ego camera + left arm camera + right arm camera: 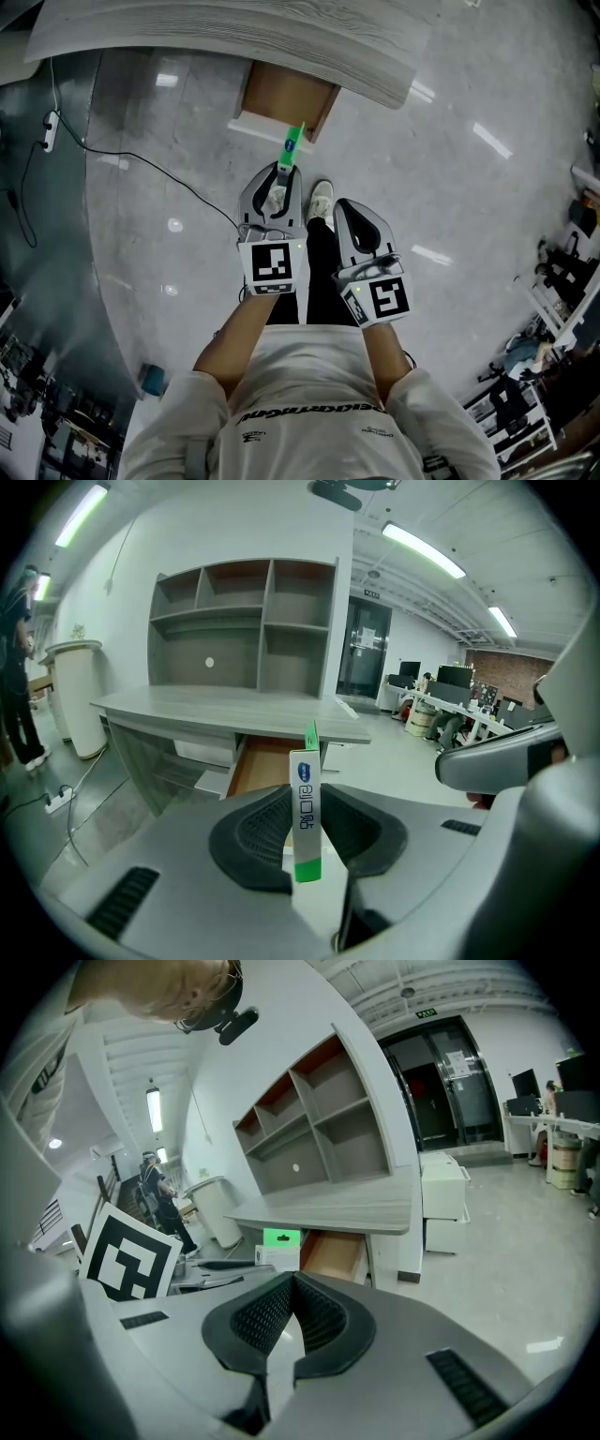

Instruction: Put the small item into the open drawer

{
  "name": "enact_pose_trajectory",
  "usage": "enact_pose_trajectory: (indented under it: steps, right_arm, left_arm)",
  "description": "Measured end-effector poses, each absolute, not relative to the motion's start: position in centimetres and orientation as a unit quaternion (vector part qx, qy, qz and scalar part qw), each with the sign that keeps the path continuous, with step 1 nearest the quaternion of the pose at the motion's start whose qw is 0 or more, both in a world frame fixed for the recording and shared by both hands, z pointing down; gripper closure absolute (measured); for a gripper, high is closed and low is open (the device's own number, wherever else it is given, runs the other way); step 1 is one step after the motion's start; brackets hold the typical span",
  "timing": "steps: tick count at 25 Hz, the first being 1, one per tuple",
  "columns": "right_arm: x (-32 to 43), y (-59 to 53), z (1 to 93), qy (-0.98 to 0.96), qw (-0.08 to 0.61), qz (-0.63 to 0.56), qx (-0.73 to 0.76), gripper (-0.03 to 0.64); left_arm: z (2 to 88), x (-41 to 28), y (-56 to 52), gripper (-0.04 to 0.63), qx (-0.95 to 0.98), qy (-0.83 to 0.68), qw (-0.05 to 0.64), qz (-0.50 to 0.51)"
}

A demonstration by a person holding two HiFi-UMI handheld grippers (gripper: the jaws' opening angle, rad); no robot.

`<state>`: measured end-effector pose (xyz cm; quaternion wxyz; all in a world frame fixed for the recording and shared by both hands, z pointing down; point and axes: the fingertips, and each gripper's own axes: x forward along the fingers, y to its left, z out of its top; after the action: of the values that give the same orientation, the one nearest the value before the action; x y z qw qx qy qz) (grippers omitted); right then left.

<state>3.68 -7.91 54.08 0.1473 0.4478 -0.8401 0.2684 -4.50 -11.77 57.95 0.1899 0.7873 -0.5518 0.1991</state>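
Observation:
My left gripper [280, 186] is shut on a small slim white box with a green end [292, 144], which sticks out ahead of the jaws toward the open drawer [286, 97]. In the left gripper view the box [306, 810] stands upright between the black pads [258, 836], in line with the brown drawer [265, 766] under the grey desk [220, 708]. My right gripper [353, 223] hangs beside it to the right, shut and empty. The right gripper view shows its pads [323, 1321] closed together, with the box's green end [280, 1238] and the drawer [332, 1253] beyond.
A power strip [49, 131] and its cable lie on the floor at the left. The person's shoe [322, 200] stands between the grippers. A shelf unit [246, 625] sits on the desk. A white cabinet [442, 1203] stands right of the desk, a bin [75, 694] to its left.

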Motion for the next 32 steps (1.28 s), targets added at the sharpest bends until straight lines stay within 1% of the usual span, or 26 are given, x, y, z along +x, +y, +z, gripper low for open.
enact_pose_trajectory:
  steps: [32]
  right_arm:
    - [4.3,-8.0,55.5,-0.83,0.15,0.277,0.46,0.588]
  left_arm:
    - [66.0,-3.9,-17.0,0.494,0.78,-0.535,0.2,0.258]
